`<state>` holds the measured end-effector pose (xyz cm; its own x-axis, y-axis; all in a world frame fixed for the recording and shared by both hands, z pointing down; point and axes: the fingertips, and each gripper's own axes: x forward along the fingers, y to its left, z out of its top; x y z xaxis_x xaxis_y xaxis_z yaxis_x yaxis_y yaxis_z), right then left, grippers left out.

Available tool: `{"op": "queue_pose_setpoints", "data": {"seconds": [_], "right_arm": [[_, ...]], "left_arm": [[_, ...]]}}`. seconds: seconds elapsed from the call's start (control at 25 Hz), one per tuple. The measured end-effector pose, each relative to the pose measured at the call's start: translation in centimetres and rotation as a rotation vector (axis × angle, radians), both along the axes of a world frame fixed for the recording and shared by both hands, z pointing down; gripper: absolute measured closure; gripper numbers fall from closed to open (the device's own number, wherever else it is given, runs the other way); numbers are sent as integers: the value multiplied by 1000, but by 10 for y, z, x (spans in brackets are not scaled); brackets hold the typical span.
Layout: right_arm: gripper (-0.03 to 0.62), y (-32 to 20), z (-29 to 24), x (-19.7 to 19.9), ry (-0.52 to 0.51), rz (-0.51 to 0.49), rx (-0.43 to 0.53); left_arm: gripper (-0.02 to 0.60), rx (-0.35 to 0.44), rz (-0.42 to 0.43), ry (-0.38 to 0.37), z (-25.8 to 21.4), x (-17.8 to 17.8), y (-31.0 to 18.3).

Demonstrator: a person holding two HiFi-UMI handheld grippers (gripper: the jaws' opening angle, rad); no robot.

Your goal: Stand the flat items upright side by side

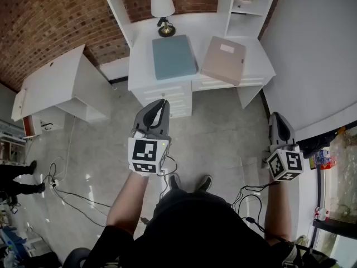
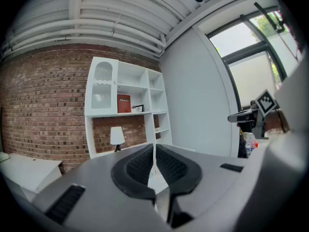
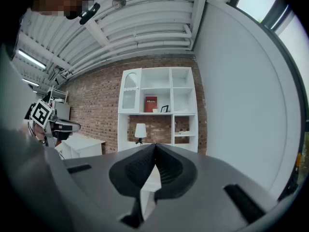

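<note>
While left hand-held gripper (image 1: pixel 162 103) and right hand-held gripper (image 1: pixel 277 118) press together, their views hide the blue folder (image 1: pixel 174 57) and tan folder (image 1: pixel 224 60).

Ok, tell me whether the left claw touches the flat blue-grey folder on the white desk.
Apart. Head view: left claw hangs short of the flat blue-grey folder, white desk showing between them.

White desk (image 1: pixel 254 54) and lamp (image 1: pixel 162 5) against brick wall (image 1: pixel 50 21).

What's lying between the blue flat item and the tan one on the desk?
Nothing: the head view shows only a bare strip of white desk between the blue item and the tan item.
</note>
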<state>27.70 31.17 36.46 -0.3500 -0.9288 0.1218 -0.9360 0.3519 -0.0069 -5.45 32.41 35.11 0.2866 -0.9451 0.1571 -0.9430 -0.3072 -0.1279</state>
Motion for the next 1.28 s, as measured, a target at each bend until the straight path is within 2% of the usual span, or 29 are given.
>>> {"op": "queue_pose_setpoints", "data": {"seconds": [0.44,0.6,0.72,0.92,0.96,1.04,1.08,1.28], "right_arm": [[597,5,4,-1,14,17,13],[597,1,12,21,-48,51,0],[597,-9,13,38,-102,36,-15],[589,-8,24,62,-108,-1,-37],[548,-8,26,66,-113,-6,-41],[463,-10,29,70,-130,-22,-54],[423,-11,31,72,-139,-34,-62],[388,-20,42,75,-165,-72,-99]], "left_arm": [[561,-9,18,-10,6,-1,3],[561,-36,20,-36,17,12,5],[561,-14,44,13,7,27,1],[560,-1,43,86,5,38,5],[551,-9,41,94,7,40,6],[422,-42,48,116,14,46,9],[395,-62,52,126,18,49,10],[364,-106,45,117,31,59,10]]}}
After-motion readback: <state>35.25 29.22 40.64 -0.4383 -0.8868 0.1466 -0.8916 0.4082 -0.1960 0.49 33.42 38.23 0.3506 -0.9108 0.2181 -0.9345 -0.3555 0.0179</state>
